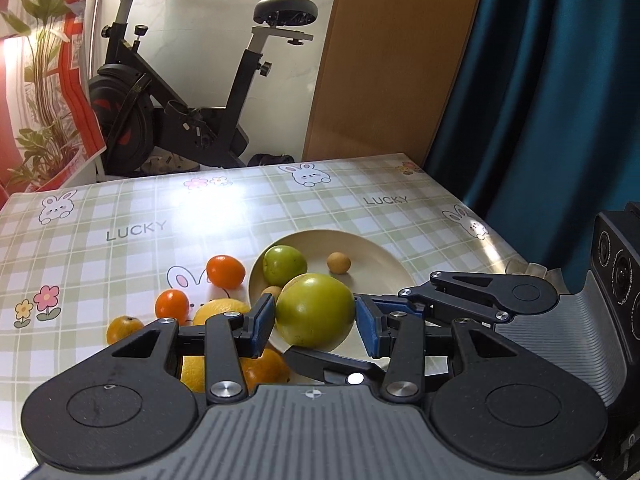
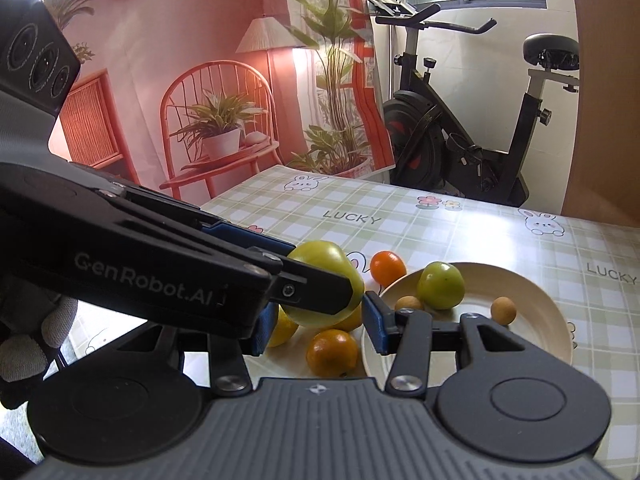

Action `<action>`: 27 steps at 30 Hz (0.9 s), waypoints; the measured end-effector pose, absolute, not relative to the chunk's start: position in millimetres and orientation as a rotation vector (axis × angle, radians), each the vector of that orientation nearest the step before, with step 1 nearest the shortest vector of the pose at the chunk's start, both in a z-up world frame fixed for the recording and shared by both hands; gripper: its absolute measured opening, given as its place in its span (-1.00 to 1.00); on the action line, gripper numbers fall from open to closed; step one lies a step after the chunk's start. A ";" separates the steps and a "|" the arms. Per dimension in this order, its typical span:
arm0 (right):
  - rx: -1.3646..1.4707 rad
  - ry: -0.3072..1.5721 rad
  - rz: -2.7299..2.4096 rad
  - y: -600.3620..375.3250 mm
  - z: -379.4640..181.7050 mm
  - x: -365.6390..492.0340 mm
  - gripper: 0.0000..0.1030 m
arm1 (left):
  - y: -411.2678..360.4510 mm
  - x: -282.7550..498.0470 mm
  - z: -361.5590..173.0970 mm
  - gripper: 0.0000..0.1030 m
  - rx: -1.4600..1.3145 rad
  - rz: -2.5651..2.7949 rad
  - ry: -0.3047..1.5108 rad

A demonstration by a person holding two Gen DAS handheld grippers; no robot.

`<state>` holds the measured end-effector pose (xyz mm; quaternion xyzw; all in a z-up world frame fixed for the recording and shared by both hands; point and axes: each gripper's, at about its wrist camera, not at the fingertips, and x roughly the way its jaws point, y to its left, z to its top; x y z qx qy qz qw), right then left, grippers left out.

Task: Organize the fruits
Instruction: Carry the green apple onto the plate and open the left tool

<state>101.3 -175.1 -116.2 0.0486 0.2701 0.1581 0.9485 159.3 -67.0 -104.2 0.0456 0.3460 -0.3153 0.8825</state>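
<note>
The large round green fruit (image 1: 314, 312) is clamped between the blue pads of the left gripper (image 1: 315, 322), held in the air over the near rim of the shallow cream plate (image 1: 384, 264). The right gripper (image 2: 320, 326), jaws narrow, closes on the same fruit from another angle, its right pad touching the fruit's side. In the plate lie a smaller green fruit (image 1: 285, 265) and small tan round fruits (image 1: 339, 263), while several oranges (image 1: 225, 271) and a yellow lemon (image 1: 220, 310) lie just beside it on the green checked tablecloth (image 1: 120, 260).

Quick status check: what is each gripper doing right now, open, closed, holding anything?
Left gripper: closed on the large green fruit, held above the plate.
Right gripper: cannot be told; the left gripper blocks the view.
</note>
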 end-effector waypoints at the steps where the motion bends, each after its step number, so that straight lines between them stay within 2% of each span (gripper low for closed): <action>1: 0.097 0.546 0.317 -178.3 -113.9 101.5 -0.05 | -72.0 161.0 -101.7 -0.09 0.094 -0.661 0.717; 9: 0.108 0.511 0.246 -210.6 -104.6 106.5 -0.05 | -113.4 178.3 -102.9 -0.09 0.111 -0.702 0.722; 18: 0.193 0.576 0.185 -251.3 -138.1 120.0 -0.05 | -155.0 209.0 -139.7 -0.09 0.148 -0.741 0.788; 27: 0.198 0.647 0.181 -269.9 -160.5 154.4 -0.05 | -164.7 252.1 -164.2 -0.08 0.114 -0.712 0.856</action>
